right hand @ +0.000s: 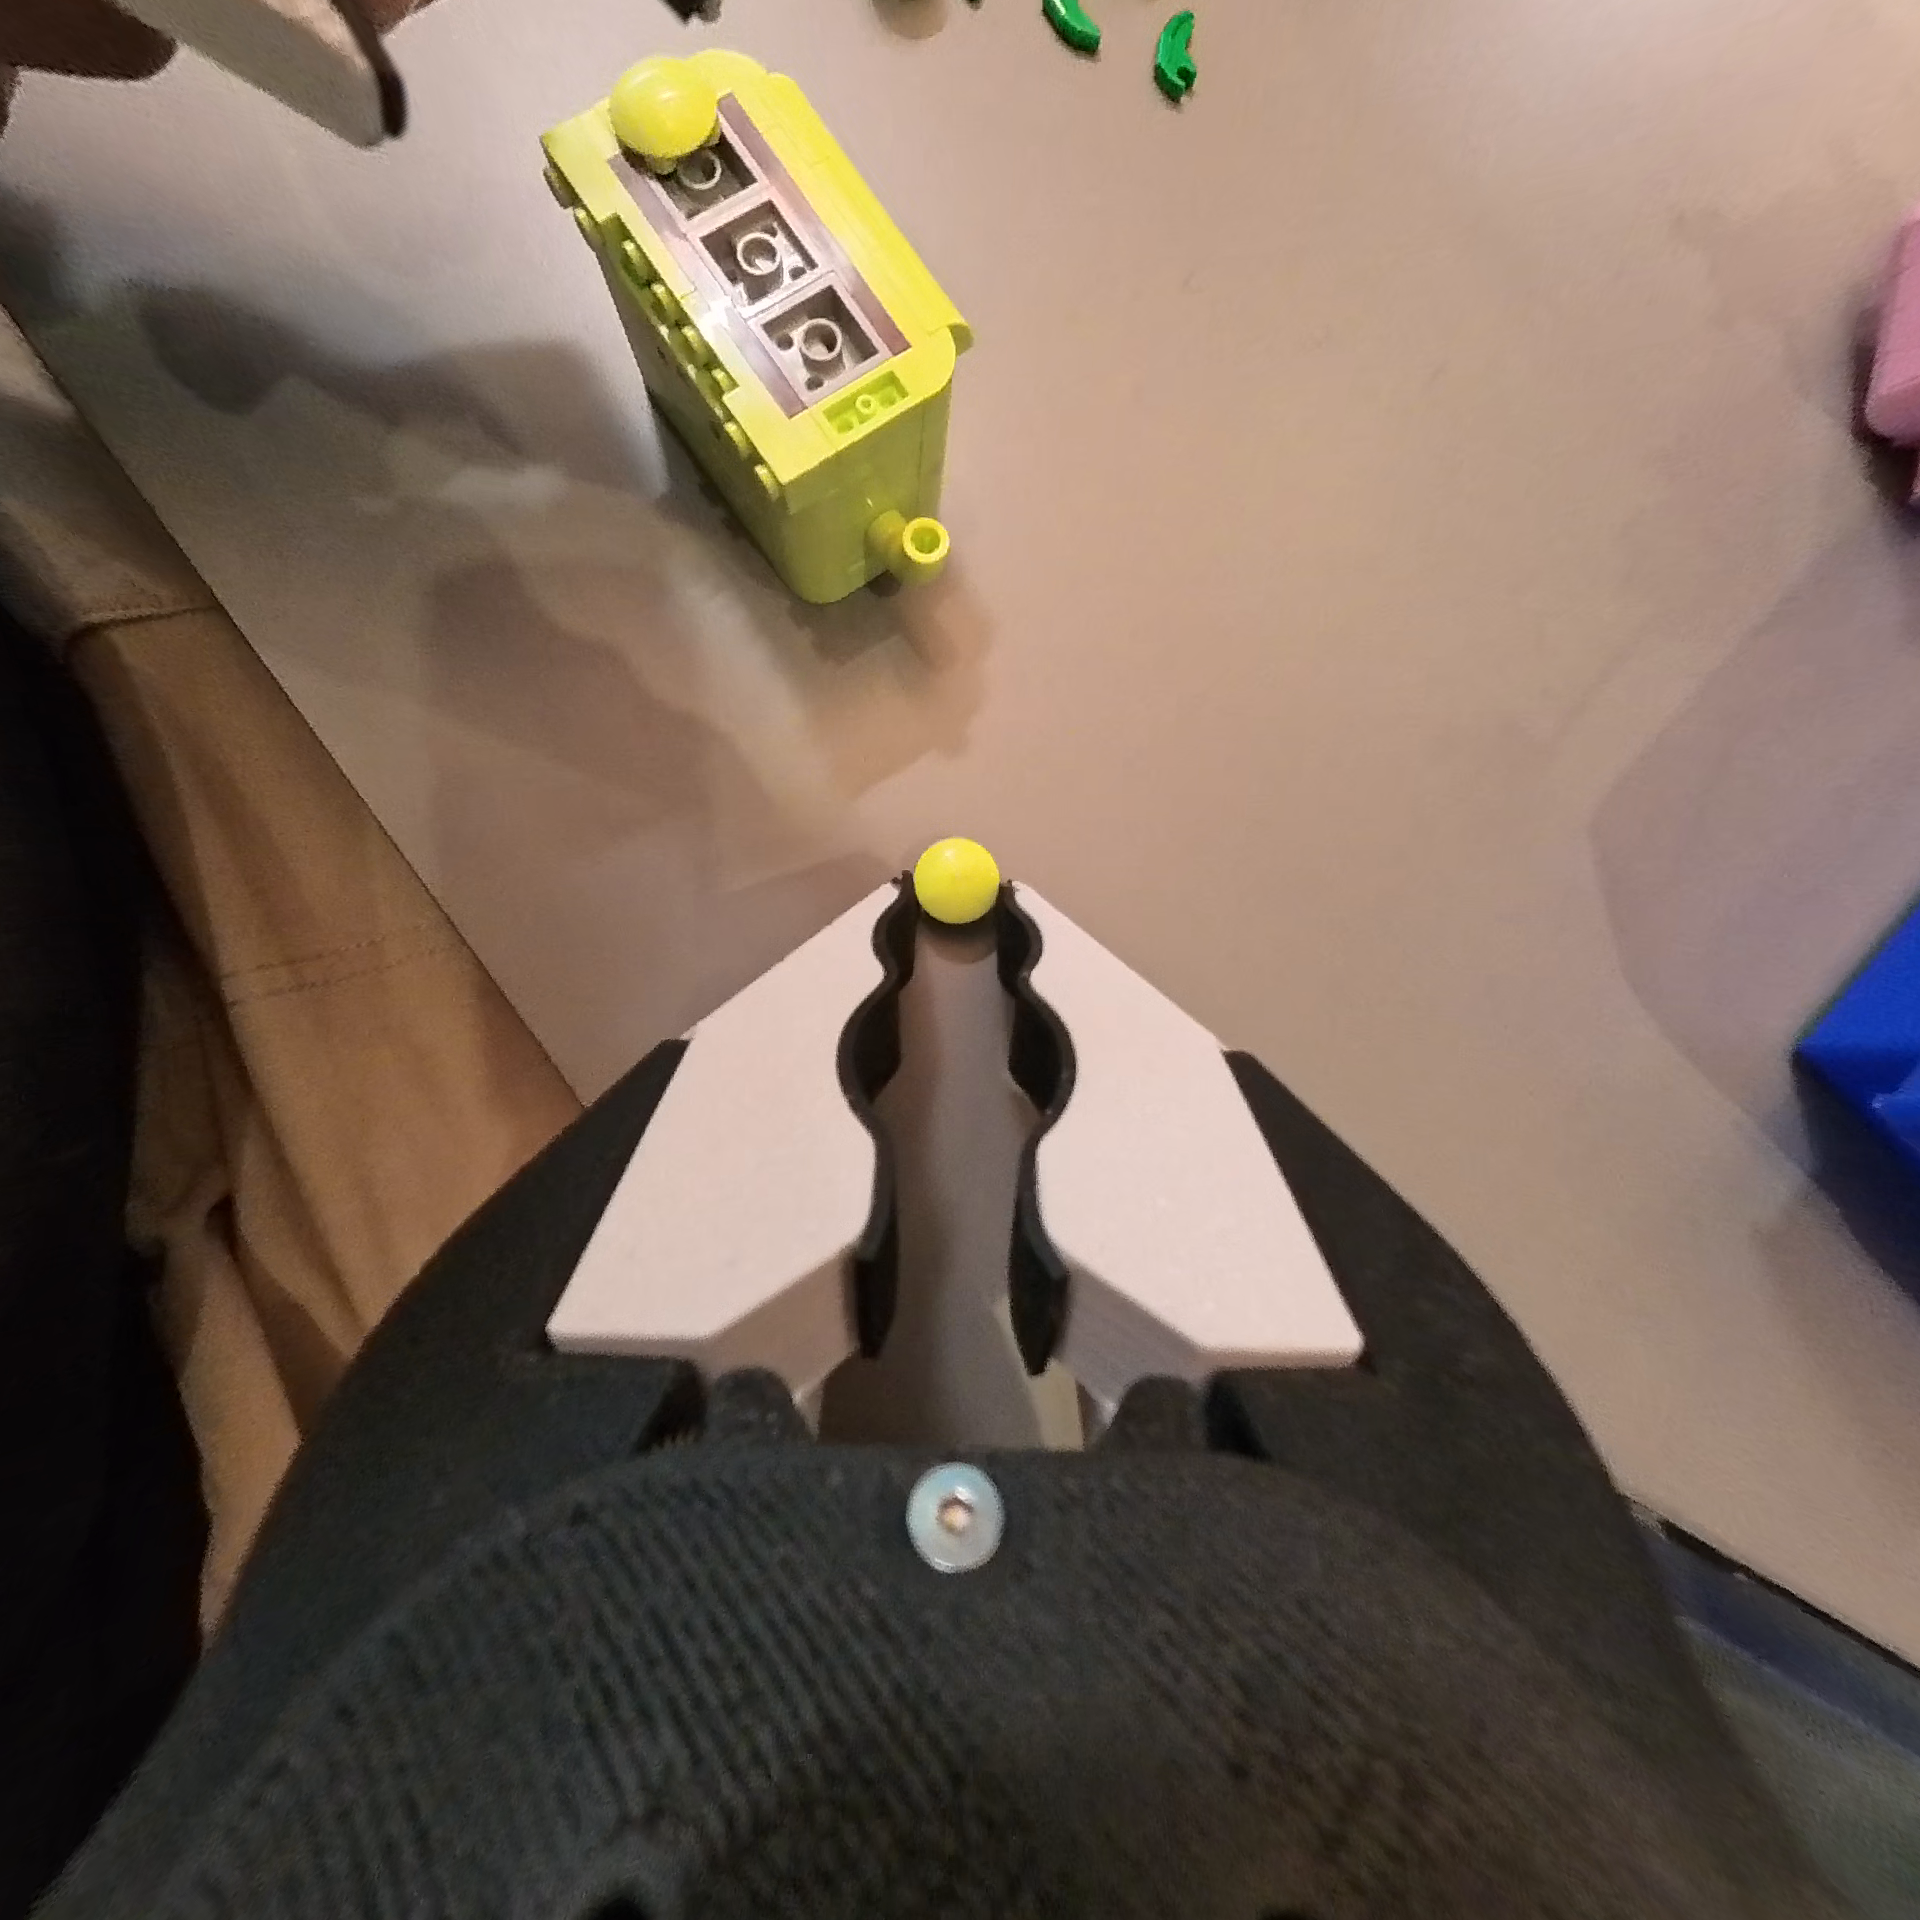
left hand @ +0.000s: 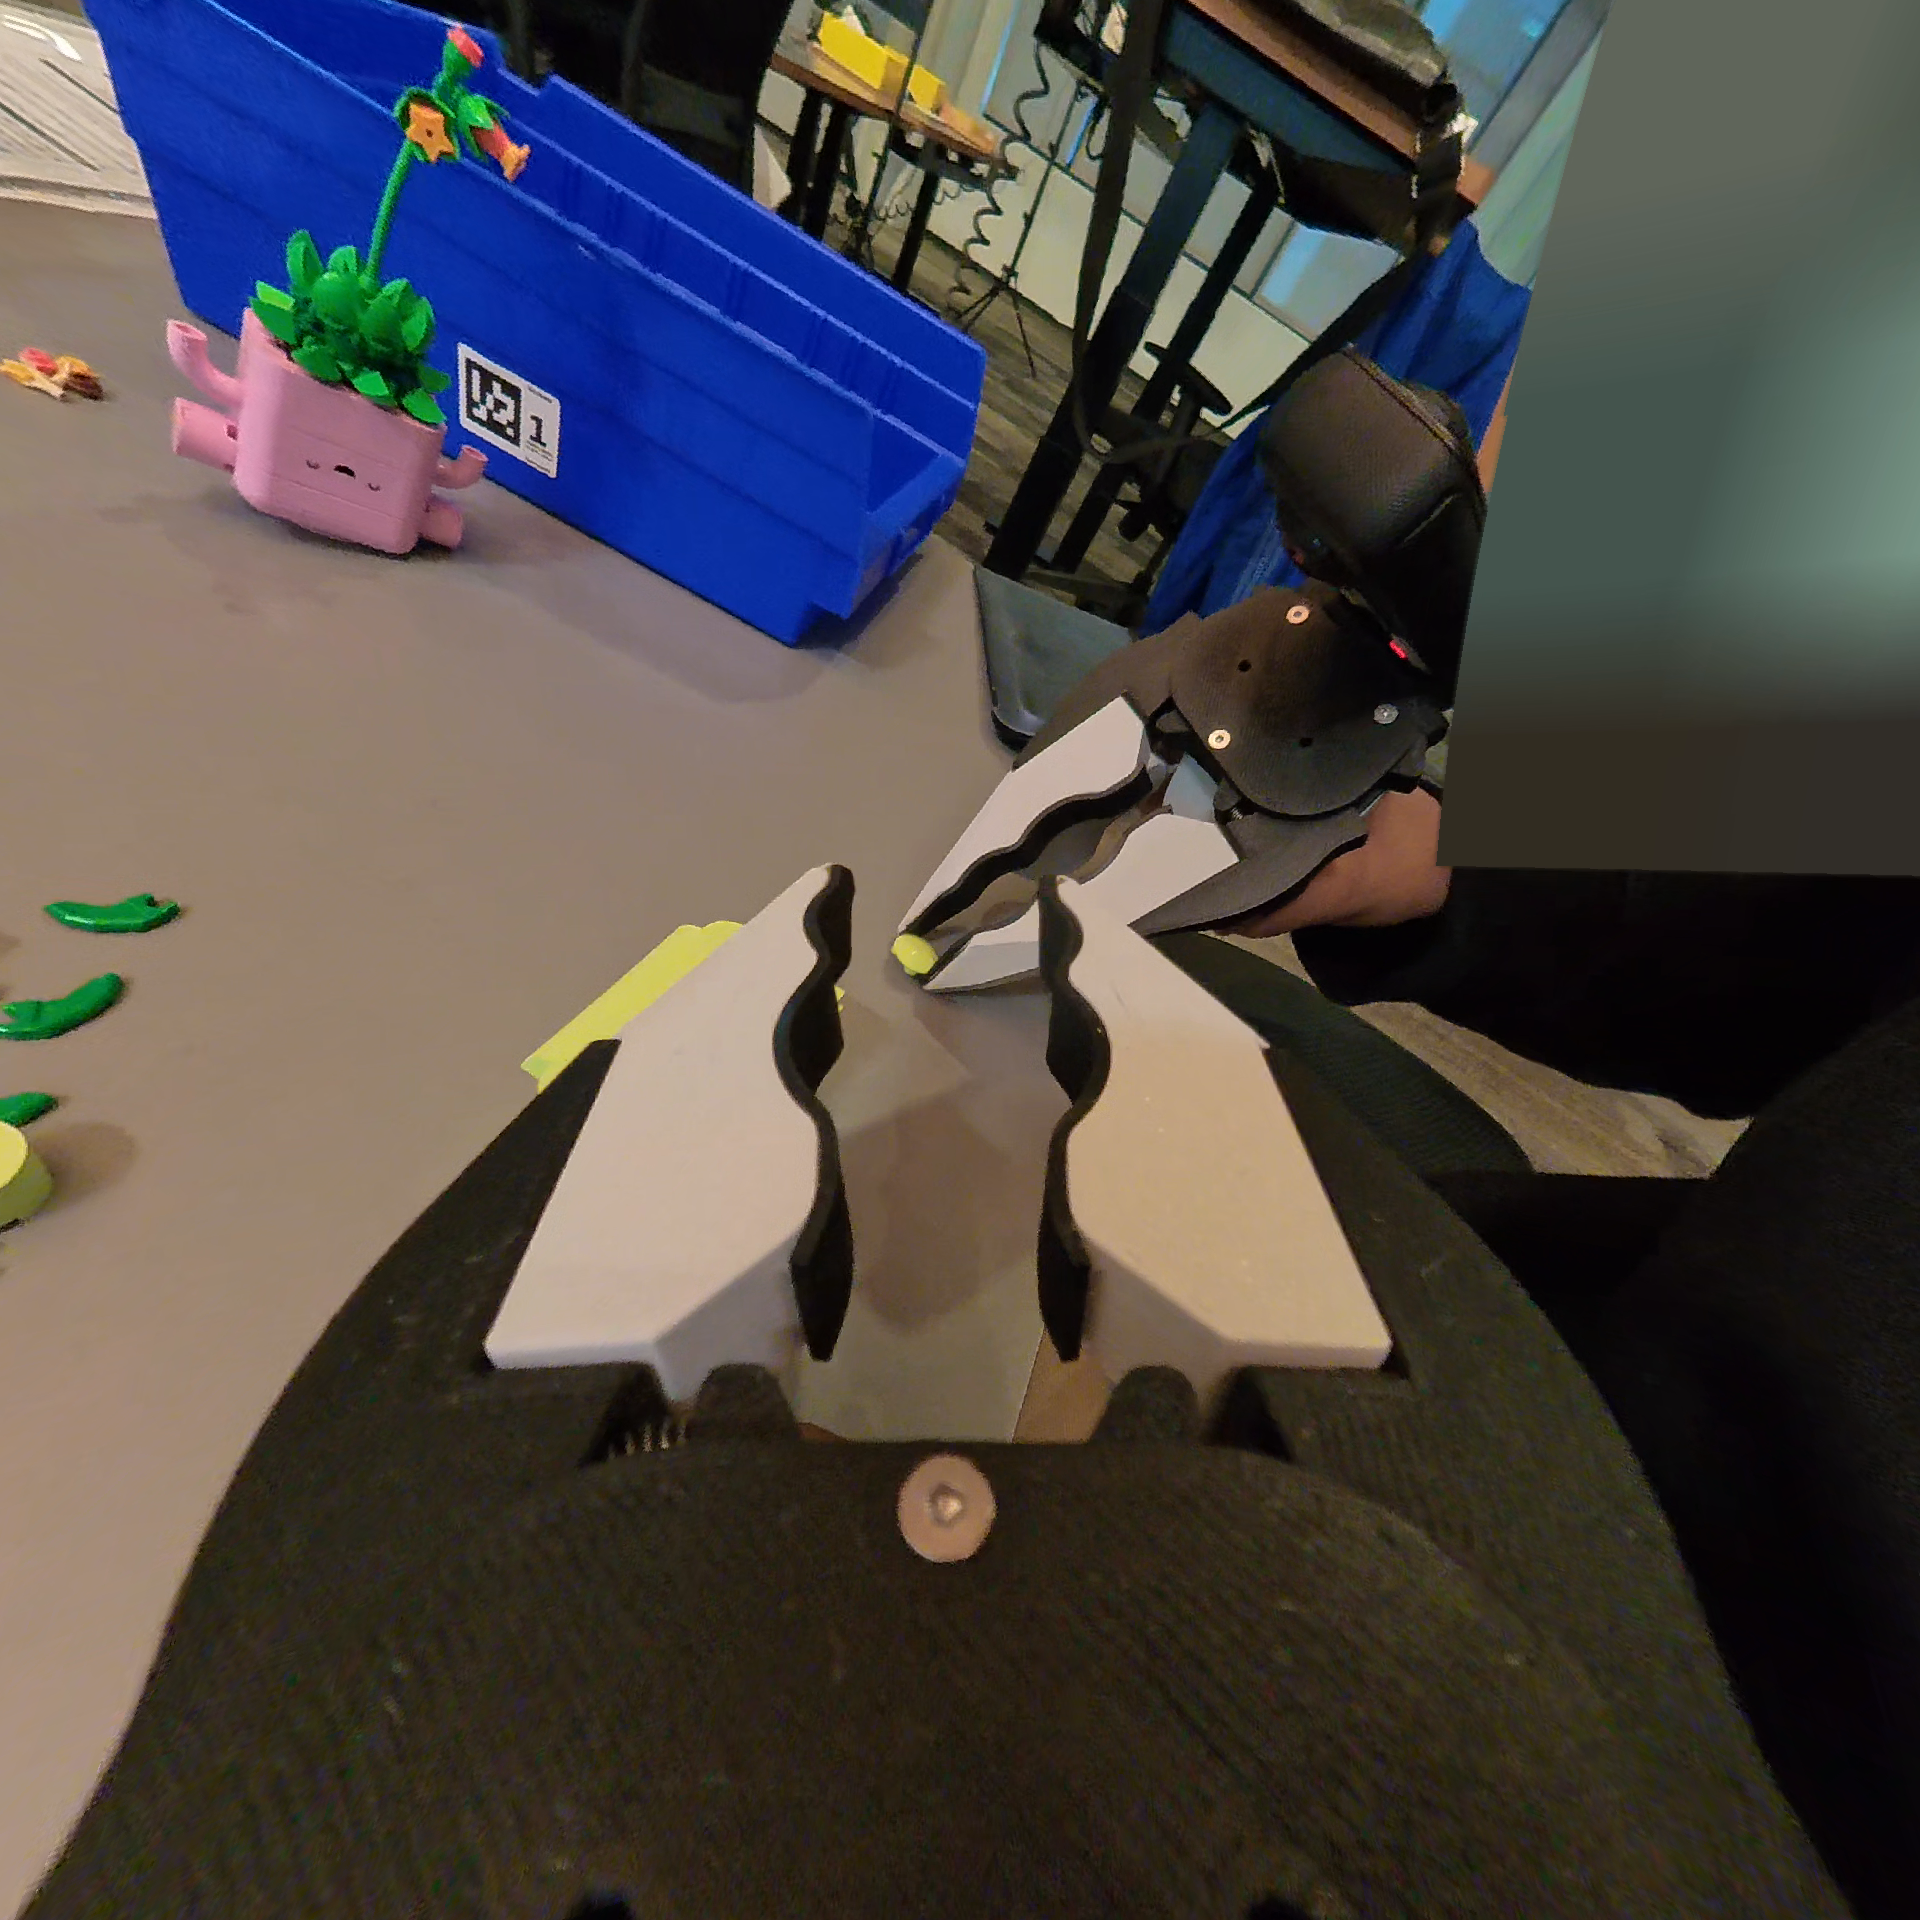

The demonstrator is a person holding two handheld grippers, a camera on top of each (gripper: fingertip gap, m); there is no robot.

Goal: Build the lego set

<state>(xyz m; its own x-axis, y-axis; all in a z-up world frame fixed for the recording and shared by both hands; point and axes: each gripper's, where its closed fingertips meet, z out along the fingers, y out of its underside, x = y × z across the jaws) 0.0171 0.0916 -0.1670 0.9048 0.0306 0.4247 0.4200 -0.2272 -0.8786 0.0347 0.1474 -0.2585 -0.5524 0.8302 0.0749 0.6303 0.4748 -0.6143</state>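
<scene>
Right gripper: jaws clamped on a small lime ball piece at the tips, low over the grey table. Left gripper: jaws apart, nothing between them. Lime lego block lies on its side farther in (a second lime ball sits on its far end). Pink plant pot model stands far left beside the blue bin; loose green pieces at left.
</scene>
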